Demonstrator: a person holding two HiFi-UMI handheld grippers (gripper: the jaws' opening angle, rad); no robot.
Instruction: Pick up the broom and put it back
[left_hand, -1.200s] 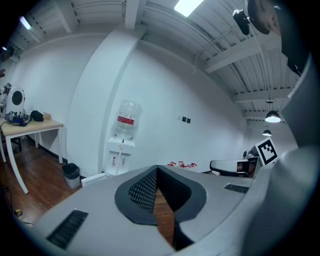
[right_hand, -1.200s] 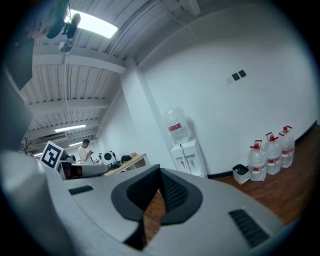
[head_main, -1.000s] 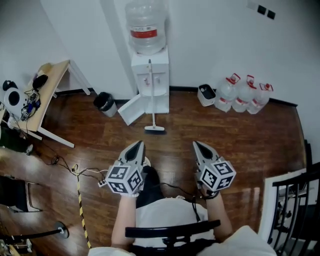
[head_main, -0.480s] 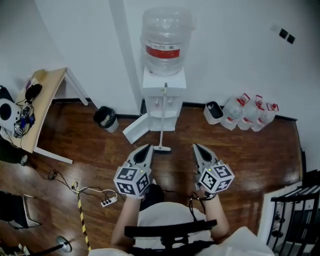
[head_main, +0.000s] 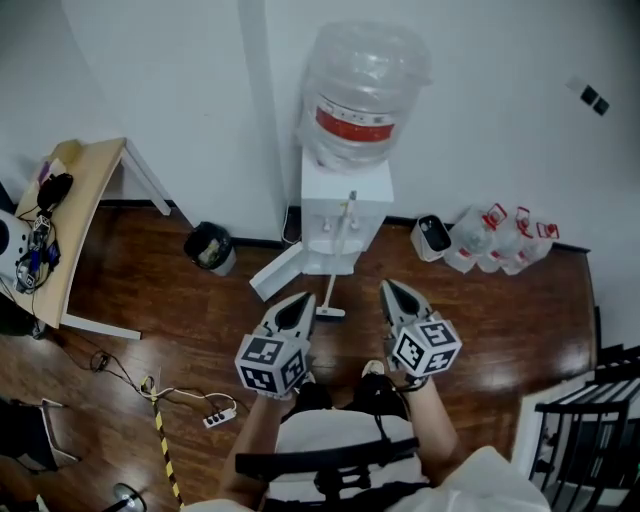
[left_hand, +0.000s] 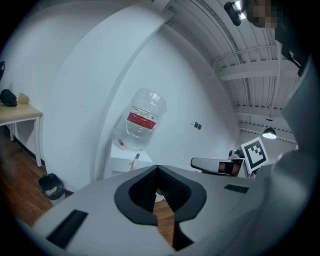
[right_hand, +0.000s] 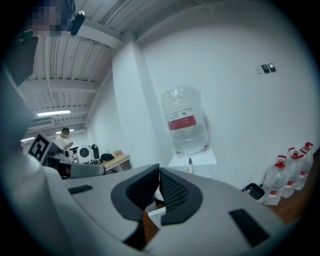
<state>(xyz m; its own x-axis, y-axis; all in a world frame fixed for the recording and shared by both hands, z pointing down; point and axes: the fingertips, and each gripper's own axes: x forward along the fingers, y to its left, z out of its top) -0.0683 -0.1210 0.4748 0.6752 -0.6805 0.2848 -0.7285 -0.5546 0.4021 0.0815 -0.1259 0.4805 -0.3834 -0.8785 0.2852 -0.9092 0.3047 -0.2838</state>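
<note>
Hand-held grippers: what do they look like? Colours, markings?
The left hand-held gripper and right hand-held gripper match: grey tapered shells ending in points, black ribbed pads inside, a white cube with black square markers on each. Person wears a white top.

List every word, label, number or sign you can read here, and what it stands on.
No text is readable.
Red label on the water bottle: print too blurred.
Red tags on the three floor jugs: too small.
The marker cubes: square codes only, no words.

White walls (head_main: 180, 80) meet a dark wooden floor (head_main: 500, 310), with a pale desk (head_main: 80, 200) at left.
</note>
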